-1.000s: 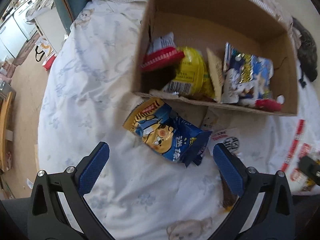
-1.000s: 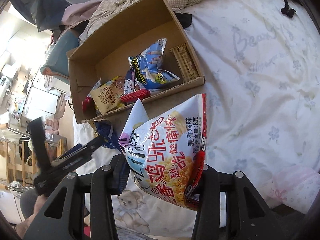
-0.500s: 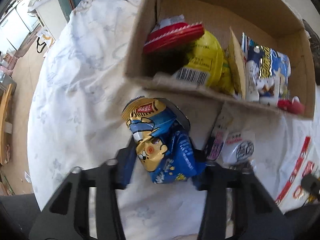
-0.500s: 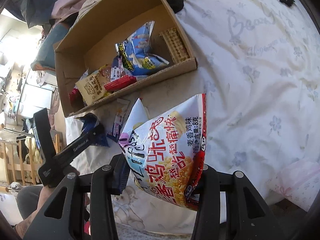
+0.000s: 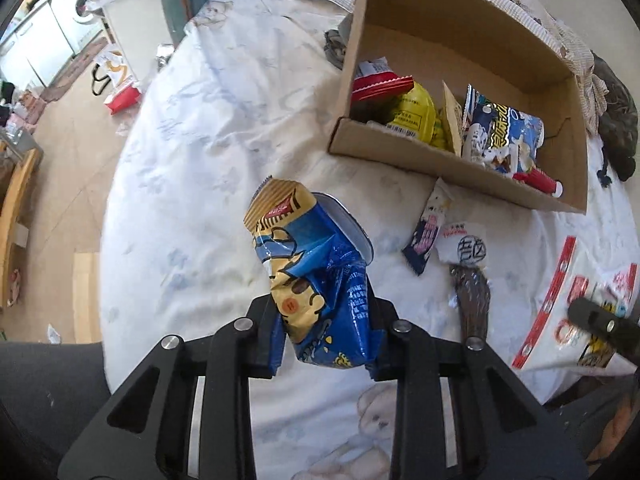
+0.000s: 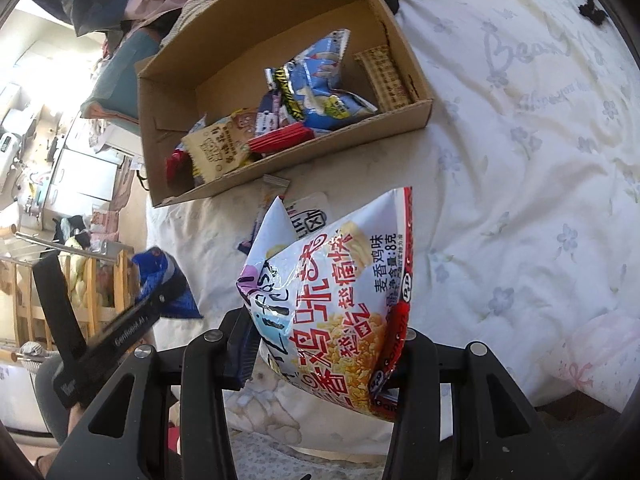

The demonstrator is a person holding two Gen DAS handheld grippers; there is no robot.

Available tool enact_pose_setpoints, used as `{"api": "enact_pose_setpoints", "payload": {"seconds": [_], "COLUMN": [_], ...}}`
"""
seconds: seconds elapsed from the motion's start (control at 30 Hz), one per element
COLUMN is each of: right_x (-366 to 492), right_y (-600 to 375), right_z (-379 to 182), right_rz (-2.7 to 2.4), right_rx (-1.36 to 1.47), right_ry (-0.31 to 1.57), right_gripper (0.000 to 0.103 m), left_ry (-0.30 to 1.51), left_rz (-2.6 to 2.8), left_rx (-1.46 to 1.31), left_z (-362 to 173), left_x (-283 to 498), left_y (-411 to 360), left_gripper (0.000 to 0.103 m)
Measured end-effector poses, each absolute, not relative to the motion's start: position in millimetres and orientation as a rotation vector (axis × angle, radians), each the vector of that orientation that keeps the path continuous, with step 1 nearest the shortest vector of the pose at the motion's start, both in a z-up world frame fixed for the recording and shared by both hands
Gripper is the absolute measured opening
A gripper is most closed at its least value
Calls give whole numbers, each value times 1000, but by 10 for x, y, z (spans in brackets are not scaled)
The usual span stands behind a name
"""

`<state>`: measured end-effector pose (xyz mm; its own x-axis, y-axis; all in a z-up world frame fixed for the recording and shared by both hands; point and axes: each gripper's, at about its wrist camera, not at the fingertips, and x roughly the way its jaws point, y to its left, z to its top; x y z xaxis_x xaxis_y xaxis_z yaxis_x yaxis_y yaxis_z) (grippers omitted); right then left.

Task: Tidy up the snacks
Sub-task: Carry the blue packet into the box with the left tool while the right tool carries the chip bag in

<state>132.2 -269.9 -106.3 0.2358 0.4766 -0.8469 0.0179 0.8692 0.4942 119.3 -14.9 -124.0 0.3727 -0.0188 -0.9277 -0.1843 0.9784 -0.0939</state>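
1. The left tool (image 5: 324, 332) is clamped on a blue and yellow snack bag (image 5: 316, 276); its jaws have just been closing, and the bag is pinched and crumpled between them, clear of the bed (image 5: 208, 152).
2. The right tool (image 6: 320, 356) is closed part-way on a white and red snack bag (image 6: 336, 292), which is held above the bed sheet.
3. The cardboard box (image 5: 452, 32) lies on the bed beyond both tools, open side up, with several snacks already inside; the far part of its floor looks bare.
4. 3 small packets (image 5: 444, 236) are left on the sheet just in front of the box's near wall.
5. The step in hand is judged to be the carry of the blue bag to the box. The bag is best lifted well above the near wall before it is moved over the box, so that its hanging upper end is not caught on the cardboard.
6. The grip should be kept firm but not tightened, as the contents may be crushed.
7. Release is best made over the bare floor, not on top of the standing packets.
8. The 2 tools should be kept well apart on the way in.
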Motion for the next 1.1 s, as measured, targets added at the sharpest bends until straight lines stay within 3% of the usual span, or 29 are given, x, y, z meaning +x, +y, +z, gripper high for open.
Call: {"api": "enact_pose_setpoints", "payload": {"seconds": [0.27, 0.63, 0.87, 1.1], "right_x": [1281, 1271, 1454, 1679], "right_y": [-2588, -2660, -2959, -3056], "right_z": [-938, -459, -217, -327], "right_rz": [418, 532, 342, 304], "right_rx": [459, 538, 515, 598], "right_ry": [1272, 1008, 847, 864], "right_gripper": [46, 46, 46, 46], "left_ry": [970, 823, 804, 794], "left_rz": [62, -20, -43, -72], "left_rx": [-66, 49, 71, 77], "left_z": [-663, -11, 128, 85], "left_x": [877, 1058, 1339, 1603], "left_y": [-215, -282, -293, -400], "left_gripper": [26, 27, 27, 27]}}
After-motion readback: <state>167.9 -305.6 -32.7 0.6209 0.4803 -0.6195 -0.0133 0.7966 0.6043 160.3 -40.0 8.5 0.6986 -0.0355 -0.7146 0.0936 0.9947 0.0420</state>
